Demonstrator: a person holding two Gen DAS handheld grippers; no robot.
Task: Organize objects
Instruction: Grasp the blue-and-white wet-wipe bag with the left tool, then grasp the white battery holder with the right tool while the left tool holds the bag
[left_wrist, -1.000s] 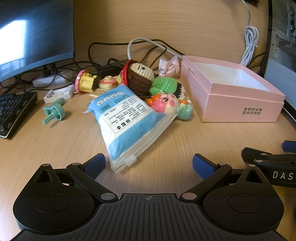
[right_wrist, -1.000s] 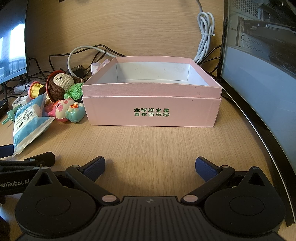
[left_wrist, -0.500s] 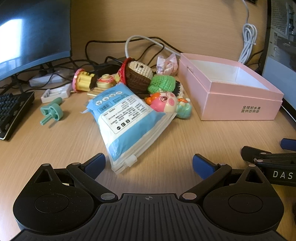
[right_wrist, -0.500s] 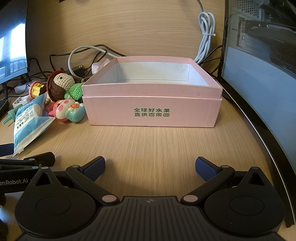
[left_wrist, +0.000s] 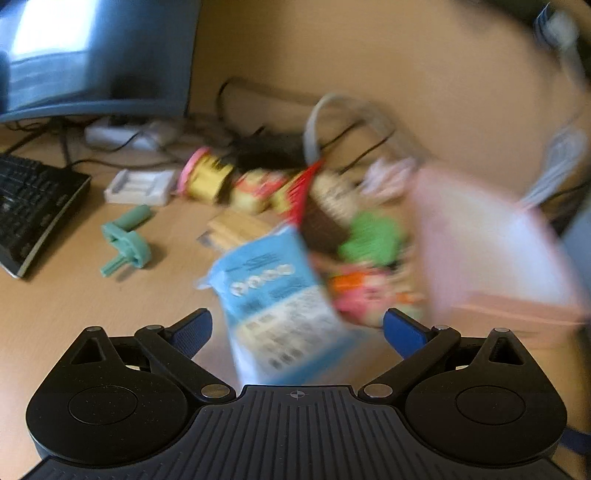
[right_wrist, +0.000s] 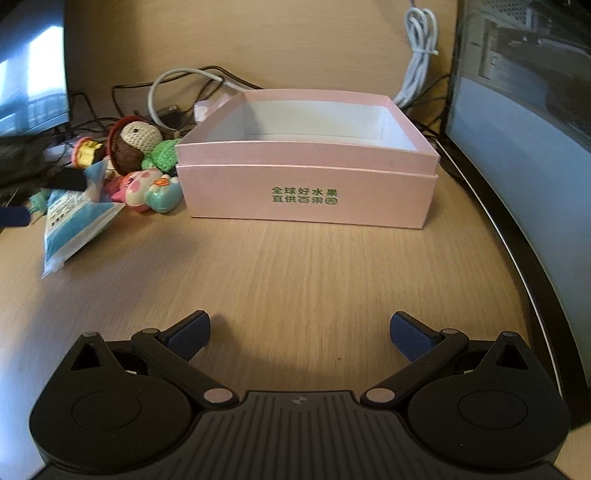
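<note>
The blue-and-white packet (left_wrist: 280, 306) lies on the desk (right_wrist: 295, 269) directly ahead of the left gripper (left_wrist: 297, 328), its long axis running away from the spread jaws toward the back edge, so the left hand is plainly the nearer one. The right gripper (right_wrist: 299, 332), also wide and empty, faces the open pink box (right_wrist: 306, 177), which sits just right of the toy pile (right_wrist: 140, 162).

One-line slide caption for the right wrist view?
Open right gripper faces an empty pink box; toys and a blue pouch lie to its left.
</note>
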